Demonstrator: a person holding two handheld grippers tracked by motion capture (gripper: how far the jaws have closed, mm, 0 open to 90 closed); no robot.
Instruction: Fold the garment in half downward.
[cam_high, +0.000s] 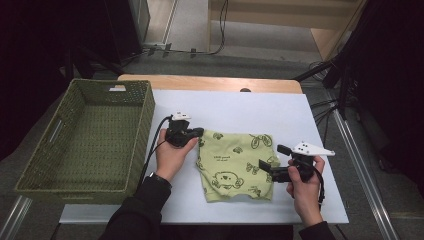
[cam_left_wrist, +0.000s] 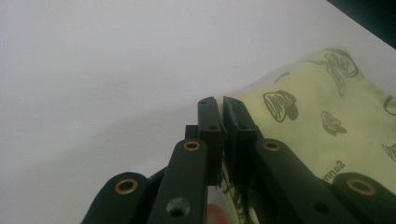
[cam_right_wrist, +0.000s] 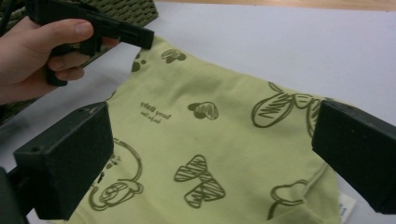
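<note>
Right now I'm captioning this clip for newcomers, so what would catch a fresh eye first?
The yellow-green baby garment, printed with dark cartoon doodles, lies folded mid-table on the white sheet. The left gripper is shut on its upper left corner, while the right gripper stands open at its right edge, gripping nothing. A big green woven basket stands at the table's left side.

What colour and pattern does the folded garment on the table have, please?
The garment is pale yellow-green with dark doodle prints, clearest in the right gripper view.
</note>
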